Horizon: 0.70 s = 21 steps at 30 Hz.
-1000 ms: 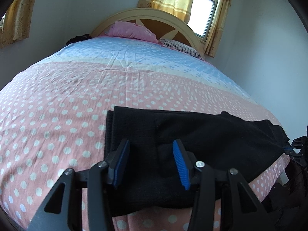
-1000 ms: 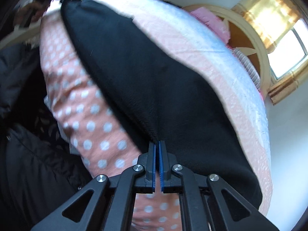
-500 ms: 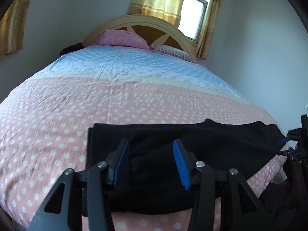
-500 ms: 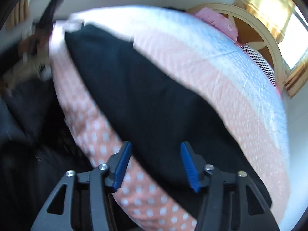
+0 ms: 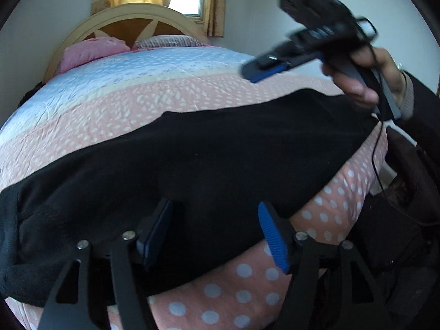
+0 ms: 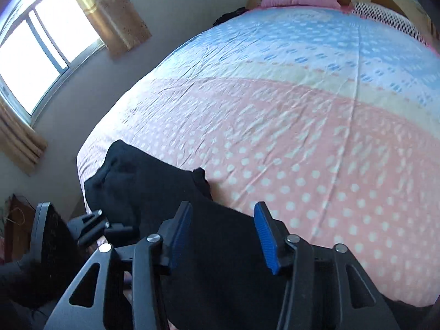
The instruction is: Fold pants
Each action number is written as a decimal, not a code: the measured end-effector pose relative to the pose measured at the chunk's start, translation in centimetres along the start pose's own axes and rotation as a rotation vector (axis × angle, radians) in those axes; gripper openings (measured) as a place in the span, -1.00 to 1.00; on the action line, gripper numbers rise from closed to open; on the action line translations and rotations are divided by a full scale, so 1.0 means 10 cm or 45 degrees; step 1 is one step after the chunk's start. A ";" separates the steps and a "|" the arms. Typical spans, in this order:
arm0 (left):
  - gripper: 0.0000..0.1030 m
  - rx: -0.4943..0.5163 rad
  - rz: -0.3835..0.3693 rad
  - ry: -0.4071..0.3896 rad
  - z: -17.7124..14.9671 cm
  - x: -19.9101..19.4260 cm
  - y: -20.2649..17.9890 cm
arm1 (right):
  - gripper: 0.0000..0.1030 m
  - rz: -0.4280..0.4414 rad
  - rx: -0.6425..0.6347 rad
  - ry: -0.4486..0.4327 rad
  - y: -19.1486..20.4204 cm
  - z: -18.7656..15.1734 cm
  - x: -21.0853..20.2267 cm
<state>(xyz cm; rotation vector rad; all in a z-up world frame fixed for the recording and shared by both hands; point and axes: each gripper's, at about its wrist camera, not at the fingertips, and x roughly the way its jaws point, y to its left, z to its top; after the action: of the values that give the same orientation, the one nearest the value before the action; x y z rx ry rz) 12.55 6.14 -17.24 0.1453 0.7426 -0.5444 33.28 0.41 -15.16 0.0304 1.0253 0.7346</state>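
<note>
The black pants [image 5: 209, 159] lie flat along the near edge of the bed, folded lengthwise into one long strip. My left gripper [image 5: 214, 233] is open and empty just above the pants near their middle. My right gripper [image 6: 222, 233] is open and empty, raised over the pants' right end [image 6: 154, 187]. It also shows in the left wrist view [image 5: 275, 68], held in a hand above the pants' far right end. In the right wrist view the left gripper's body [image 6: 90, 225] shows at lower left.
The bed [image 5: 137, 90] has a pink polka-dot cover with a blue band near the headboard [image 5: 132, 19]. Pink pillow [image 5: 90, 49] and striped pillow [image 5: 167, 41] lie at the head. A window [image 6: 35, 49] with yellow curtains is left of the bed. The person's dark clothes [image 5: 412, 206] are at the right.
My right gripper let go of the pants' end, opened, then lifted and swung round toward the bed. My left gripper shifted right along the pants and stayed open.
</note>
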 end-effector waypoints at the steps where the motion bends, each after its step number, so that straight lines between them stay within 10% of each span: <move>1: 0.36 0.014 0.008 0.006 0.01 0.00 -0.02 | -0.17 0.029 0.046 0.013 -0.01 0.06 0.13; 6: 0.38 -0.045 -0.055 -0.014 0.00 -0.04 0.07 | -0.30 0.206 0.273 0.072 -0.15 0.19 0.62; 10: 0.39 -0.033 -0.051 -0.032 0.00 -0.04 0.03 | -0.97 0.286 0.363 0.102 -0.13 0.16 0.76; 21: 0.44 -0.038 -0.046 -0.062 -0.01 -0.06 0.02 | -0.85 0.160 0.310 0.018 -0.13 0.10 0.69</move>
<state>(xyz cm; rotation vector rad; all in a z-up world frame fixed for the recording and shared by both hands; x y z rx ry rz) 12.27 6.62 -16.94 0.0907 0.7069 -0.5690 36.90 3.70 -20.35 0.3024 1.1289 0.7208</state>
